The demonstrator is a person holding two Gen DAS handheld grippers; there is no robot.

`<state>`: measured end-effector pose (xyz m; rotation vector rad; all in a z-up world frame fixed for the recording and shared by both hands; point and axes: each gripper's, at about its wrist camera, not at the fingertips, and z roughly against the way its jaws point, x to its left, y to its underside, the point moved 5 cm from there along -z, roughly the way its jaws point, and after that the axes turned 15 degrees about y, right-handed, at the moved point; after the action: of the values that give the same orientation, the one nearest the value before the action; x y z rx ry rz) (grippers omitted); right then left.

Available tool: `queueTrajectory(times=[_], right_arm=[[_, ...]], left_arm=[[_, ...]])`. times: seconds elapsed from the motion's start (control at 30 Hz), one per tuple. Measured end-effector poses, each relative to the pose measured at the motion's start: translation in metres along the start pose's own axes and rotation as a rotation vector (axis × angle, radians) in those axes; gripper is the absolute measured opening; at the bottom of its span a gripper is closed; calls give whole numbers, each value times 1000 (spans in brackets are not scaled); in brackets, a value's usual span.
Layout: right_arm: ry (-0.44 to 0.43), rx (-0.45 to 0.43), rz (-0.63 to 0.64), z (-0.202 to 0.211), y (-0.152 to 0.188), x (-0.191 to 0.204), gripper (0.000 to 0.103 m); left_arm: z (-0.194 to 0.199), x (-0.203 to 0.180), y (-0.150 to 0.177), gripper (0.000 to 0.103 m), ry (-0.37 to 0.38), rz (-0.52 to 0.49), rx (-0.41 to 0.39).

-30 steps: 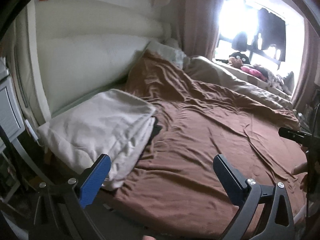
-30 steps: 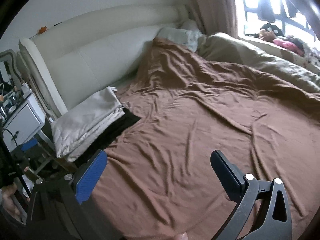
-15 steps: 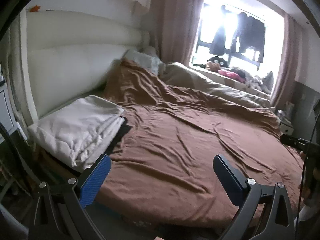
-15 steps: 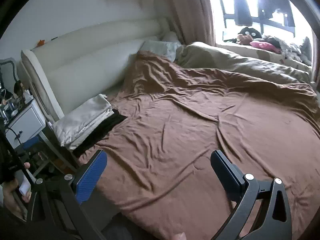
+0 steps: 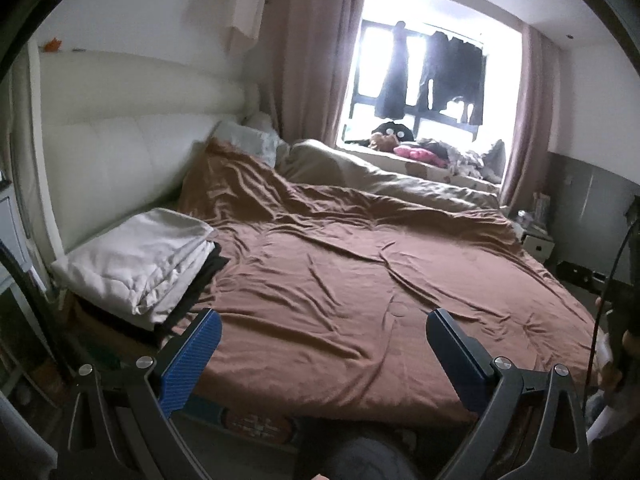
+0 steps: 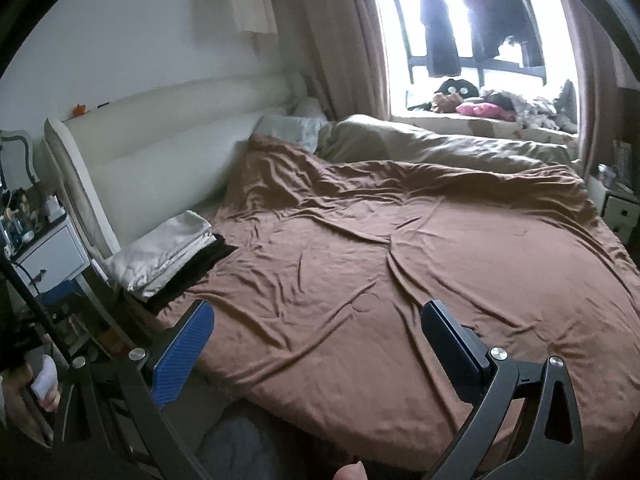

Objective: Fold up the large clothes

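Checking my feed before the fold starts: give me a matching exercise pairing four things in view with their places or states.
Things:
1. folded white cloth
2. brown sheet
3. dark clothes
4. left gripper

Places or states:
A. hanging in the window
B. open, holding nothing
C. spread wrinkled across the bed
D. stacked by the headboard on a black garment

Pairs: 1-D, 2-C, 3-A, 4-B

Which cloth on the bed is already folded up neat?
The white folded cloth at the bed's left edge, by the headboard. It sits in a tidy stack on something black, while the brown blanket lies spread and wrinkled and the beige quilt is bunched up.
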<state>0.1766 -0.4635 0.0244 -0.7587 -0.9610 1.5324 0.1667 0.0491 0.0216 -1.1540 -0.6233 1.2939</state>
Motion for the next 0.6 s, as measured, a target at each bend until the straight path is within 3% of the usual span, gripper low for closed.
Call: queueTrajectory(times=[0.4,0.6], right_arm=[[32,-36,-89,56,50,-19,103],[105,-83,-88,73,75,-22,103]], left_arm=[[45,-28,27,103,-7,-60,-23],[54,-39,35,103,8,-91,-46]])
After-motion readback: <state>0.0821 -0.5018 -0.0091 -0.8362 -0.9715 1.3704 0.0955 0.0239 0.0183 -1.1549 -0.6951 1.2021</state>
